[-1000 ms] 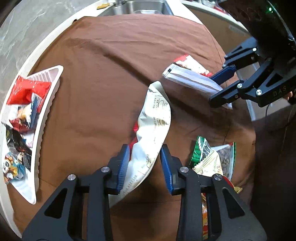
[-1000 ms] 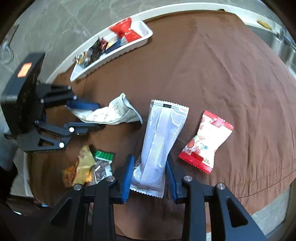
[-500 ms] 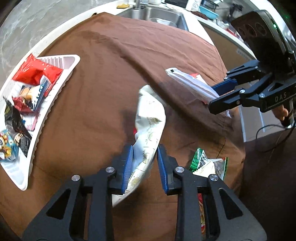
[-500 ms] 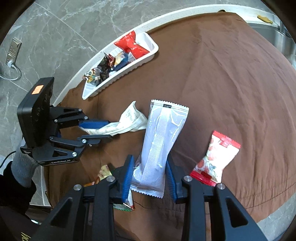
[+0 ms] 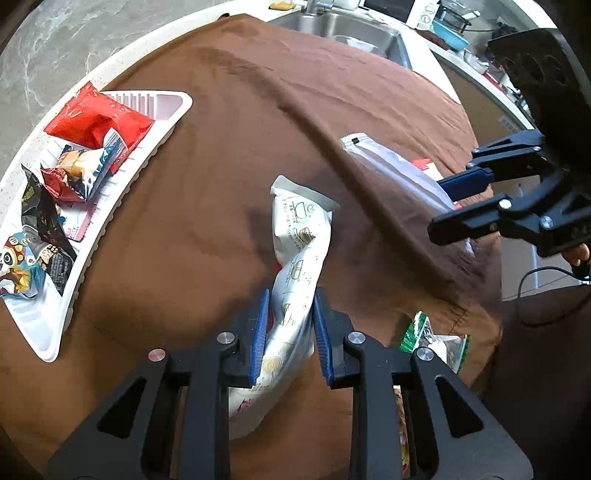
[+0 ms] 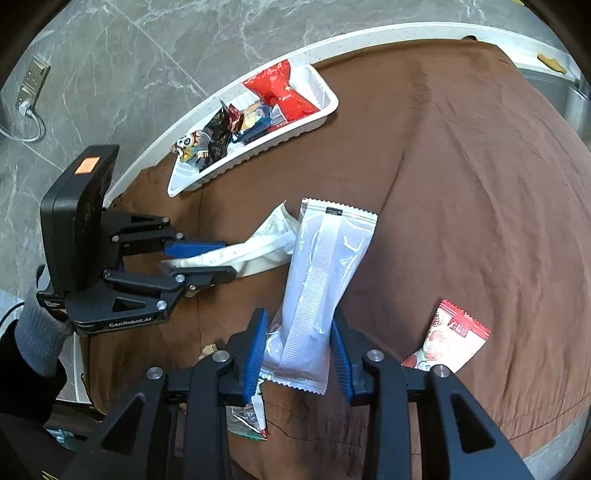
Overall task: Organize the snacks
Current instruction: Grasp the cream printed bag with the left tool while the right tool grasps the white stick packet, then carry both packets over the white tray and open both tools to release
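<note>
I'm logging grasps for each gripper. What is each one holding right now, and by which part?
The left gripper pinches the cream printed packet near its lower end. The right gripper clamps the long white packet near its bottom end.

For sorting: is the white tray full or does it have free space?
Partly full: the white tray holds several snack packets, but its two ends are bare.

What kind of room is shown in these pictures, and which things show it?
Most likely a home kitchen: a steel sink is set into the white counter beside a grey marble-look wall, and a brown cloth covers the counter.
</note>
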Demonstrator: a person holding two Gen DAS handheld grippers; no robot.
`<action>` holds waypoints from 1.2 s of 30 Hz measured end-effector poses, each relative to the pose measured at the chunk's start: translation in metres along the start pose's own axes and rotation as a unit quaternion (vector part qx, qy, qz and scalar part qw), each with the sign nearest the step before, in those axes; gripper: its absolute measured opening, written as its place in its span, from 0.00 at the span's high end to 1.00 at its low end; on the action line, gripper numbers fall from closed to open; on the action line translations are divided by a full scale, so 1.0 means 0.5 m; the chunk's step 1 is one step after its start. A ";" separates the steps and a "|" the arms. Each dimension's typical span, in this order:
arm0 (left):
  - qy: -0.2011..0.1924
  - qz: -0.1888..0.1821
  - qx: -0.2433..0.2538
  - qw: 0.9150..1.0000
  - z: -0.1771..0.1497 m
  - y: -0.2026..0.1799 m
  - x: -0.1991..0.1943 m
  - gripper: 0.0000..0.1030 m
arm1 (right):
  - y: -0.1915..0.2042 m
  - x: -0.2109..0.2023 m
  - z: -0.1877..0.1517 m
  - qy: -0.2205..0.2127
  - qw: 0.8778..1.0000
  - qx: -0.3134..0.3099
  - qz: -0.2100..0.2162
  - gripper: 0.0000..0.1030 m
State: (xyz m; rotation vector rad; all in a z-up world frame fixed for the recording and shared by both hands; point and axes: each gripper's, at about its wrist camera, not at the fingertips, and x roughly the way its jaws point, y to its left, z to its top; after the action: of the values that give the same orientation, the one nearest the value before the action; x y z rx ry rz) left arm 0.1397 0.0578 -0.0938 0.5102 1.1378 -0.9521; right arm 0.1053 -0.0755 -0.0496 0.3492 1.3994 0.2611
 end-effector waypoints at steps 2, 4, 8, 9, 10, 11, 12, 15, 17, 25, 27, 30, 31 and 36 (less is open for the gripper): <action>0.004 0.007 0.001 1.000 0.004 0.000 0.007 0.78 | 0.000 0.003 -0.001 0.002 1.000 -0.002 -0.002 0.65; 0.008 0.010 0.003 1.000 0.007 -0.002 0.014 0.77 | -0.002 0.007 -0.002 0.003 1.000 0.000 -0.001 0.65; 0.027 0.029 0.022 0.999 0.014 -0.014 0.041 0.77 | -0.008 0.015 -0.001 0.006 1.000 0.004 -0.001 0.65; 0.030 0.032 0.028 0.999 0.016 -0.015 0.049 0.77 | -0.009 0.017 -0.001 0.006 1.000 0.006 -0.001 0.65; 0.036 0.032 0.035 0.998 0.016 -0.018 0.055 0.77 | -0.010 0.017 -0.001 0.006 1.000 0.007 -0.001 0.65; 0.031 0.033 0.043 0.998 0.015 -0.022 0.057 0.80 | -0.010 0.018 -0.001 0.006 1.000 0.008 0.000 0.65; 0.031 0.027 0.034 0.999 0.017 -0.019 0.059 0.80 | -0.011 0.018 -0.001 0.005 1.000 0.009 0.000 0.65; 0.023 0.006 0.005 1.000 0.016 -0.001 0.055 0.80 | -0.012 0.016 0.001 0.002 1.000 0.012 0.003 0.65; 0.020 -0.004 -0.009 1.000 0.011 0.007 0.050 0.81 | -0.013 0.013 0.003 0.001 1.000 0.014 0.006 0.65; -0.019 -0.041 -0.089 0.995 -0.007 0.047 -0.005 0.81 | 0.001 0.011 0.029 -0.001 1.000 0.007 0.024 0.65; -0.031 -0.041 -0.116 0.992 -0.013 0.067 -0.023 0.81 | 0.009 0.014 0.042 -0.001 1.000 0.002 0.030 0.65; -0.049 -0.050 -0.156 0.985 -0.012 0.093 -0.052 0.81 | 0.028 0.014 0.076 -0.003 0.999 -0.013 0.040 0.65; -0.053 -0.050 -0.168 0.983 -0.014 0.103 -0.059 0.81 | 0.035 0.014 0.087 -0.004 0.999 -0.020 0.041 0.65; -0.078 -0.039 -0.236 0.968 -0.022 0.182 -0.098 0.81 | 0.073 0.018 0.159 -0.011 0.997 -0.051 0.050 0.65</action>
State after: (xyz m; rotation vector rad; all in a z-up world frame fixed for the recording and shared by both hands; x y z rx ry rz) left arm 0.2052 0.1321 -0.0628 0.0038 1.1985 -0.7386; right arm 0.1860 -0.0453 -0.0331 0.3373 1.3435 0.4083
